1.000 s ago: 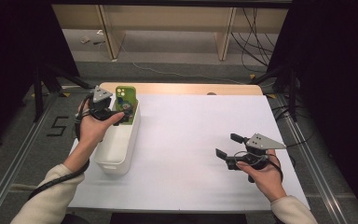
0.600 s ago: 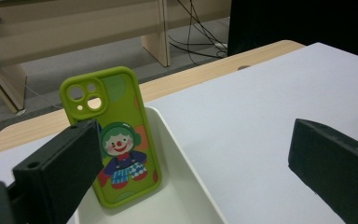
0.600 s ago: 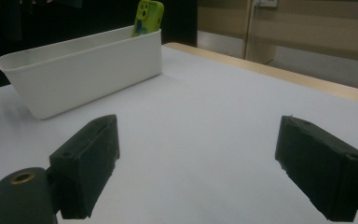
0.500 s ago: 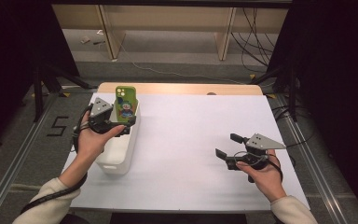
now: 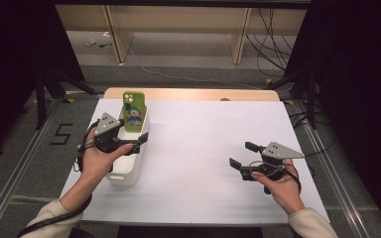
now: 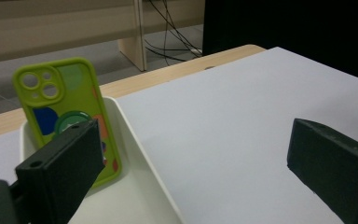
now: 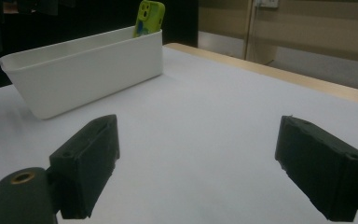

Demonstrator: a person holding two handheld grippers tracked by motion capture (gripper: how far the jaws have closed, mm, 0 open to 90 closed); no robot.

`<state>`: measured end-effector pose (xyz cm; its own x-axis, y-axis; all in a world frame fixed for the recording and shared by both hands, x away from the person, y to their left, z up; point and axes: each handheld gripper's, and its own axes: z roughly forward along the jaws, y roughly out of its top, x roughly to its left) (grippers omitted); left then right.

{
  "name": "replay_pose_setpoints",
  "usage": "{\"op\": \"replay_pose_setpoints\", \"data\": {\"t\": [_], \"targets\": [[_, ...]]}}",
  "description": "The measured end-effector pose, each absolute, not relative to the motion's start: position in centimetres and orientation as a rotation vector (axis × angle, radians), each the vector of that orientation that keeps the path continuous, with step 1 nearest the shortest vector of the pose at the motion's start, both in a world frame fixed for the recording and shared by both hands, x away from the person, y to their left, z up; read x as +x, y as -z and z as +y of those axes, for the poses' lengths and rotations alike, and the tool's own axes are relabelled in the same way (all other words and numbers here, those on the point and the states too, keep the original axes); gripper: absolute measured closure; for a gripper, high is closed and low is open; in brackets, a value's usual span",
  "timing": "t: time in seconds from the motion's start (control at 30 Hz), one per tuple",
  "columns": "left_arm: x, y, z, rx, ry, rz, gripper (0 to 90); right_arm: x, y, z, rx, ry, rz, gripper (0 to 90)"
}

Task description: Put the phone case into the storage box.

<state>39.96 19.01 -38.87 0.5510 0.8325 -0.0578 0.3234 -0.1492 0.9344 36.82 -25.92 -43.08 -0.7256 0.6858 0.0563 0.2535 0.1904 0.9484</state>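
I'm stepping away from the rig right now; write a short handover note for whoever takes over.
Left gripper: open, empty, above the white bin, one jaw inside the rim, one outside.
Right gripper: open, empty, low over the white table cover, clear of everything.
Green phone case: propped upright against the bin's far end, camera cutouts on top.
Done: case is in the bin, released.
Left: probably only drawing the left gripper clear.

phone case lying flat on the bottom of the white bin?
No, the phone case stands nearly upright, leaning against the far end wall of the white bin.
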Motion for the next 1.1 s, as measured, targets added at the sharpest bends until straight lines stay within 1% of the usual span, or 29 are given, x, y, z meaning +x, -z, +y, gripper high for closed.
{"op": "replay_pose_setpoints", "data": {"t": [0.3,0.57,1.1], "targets": [[38.7,39.2,18.1,1.738,-0.582,0.919,3.0,36.8,43.0,-25.9,0.880,-1.553,2.090,14.7],[37.9,39.5,17.6,1.749,-0.543,0.877,3.1,36.8,43.0,-25.9,0.880,-1.555,2.090,14.7],[36.4,40.2,17.2,1.775,-0.545,0.817,3.3,36.8,43.0,-25.9,0.878,-1.555,2.090,14.7]]}}
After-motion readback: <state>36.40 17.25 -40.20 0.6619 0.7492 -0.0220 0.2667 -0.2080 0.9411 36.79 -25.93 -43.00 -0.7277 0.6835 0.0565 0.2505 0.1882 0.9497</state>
